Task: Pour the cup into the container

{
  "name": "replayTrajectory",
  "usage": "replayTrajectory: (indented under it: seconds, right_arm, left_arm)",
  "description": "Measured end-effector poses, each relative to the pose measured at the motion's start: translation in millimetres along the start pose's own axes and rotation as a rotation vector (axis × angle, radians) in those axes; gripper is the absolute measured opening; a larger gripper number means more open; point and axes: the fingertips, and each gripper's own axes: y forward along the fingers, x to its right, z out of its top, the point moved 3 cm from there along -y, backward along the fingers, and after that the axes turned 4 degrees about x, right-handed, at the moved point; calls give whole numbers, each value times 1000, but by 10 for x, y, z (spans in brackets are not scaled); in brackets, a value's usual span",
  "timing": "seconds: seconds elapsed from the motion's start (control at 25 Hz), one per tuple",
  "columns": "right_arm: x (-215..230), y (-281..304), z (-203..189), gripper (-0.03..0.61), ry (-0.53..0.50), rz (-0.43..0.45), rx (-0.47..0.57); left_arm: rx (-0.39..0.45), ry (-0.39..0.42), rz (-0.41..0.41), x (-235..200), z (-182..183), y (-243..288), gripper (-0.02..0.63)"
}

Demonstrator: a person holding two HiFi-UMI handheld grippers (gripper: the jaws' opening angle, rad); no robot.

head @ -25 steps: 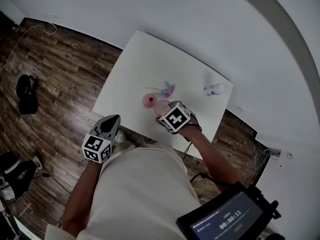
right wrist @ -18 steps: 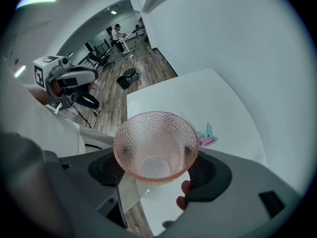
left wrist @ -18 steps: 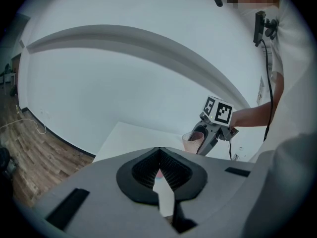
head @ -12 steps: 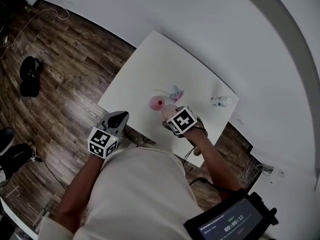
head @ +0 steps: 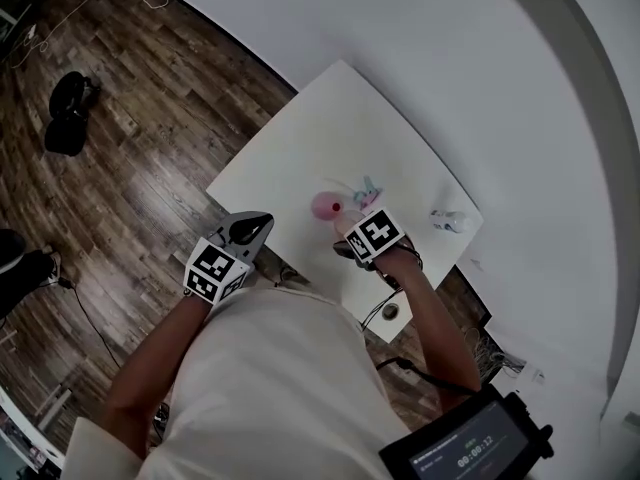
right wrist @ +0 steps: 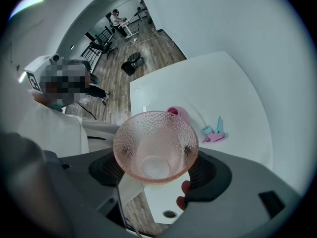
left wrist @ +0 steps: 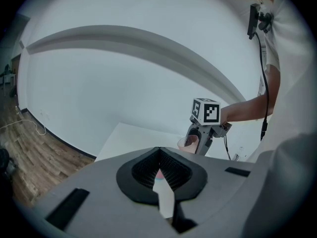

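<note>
Under you spreads a dark brown wood-plank floor [head: 130,118], and on it stands a white rectangular table [head: 330,128], set cornerwise to you against the pale wall. Your white-shirted torso fills the bottom of the head view, with a black screen device [head: 468,446] at its lower right.

Your left gripper [left wrist: 159,157] hangs off the near left edge of the table, over the floor. Its ribbed black jaws are pressed together with nothing between them. In its own view it looks across at your other hand.

Your right gripper [right wrist: 156,168] points steeply down over the near side of the table, and its jaws are clamped on the sides of the pink dimpled glass cup [right wrist: 156,143]. The cup's mouth faces back toward that gripper's camera, so you look straight down onto its clear round base. It hangs above the tabletop, just on your side of the small round pink container [head: 326,206], which stands on the table near the middle.

Just beyond the container lies a little teal-and-pink plastic object [head: 366,192]. A small white-and-blue object [head: 447,220] sits well apart, near the table's right corner. A black bundle [head: 68,118] lies on the floor far to the left.
</note>
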Motion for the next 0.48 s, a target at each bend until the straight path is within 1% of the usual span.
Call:
replayTrajectory:
  seconds: [0.48]
  right_arm:
    - [1, 119, 10, 373, -3, 64, -88]
  left_arm:
    - [36, -31, 5, -65, 48, -46, 11]
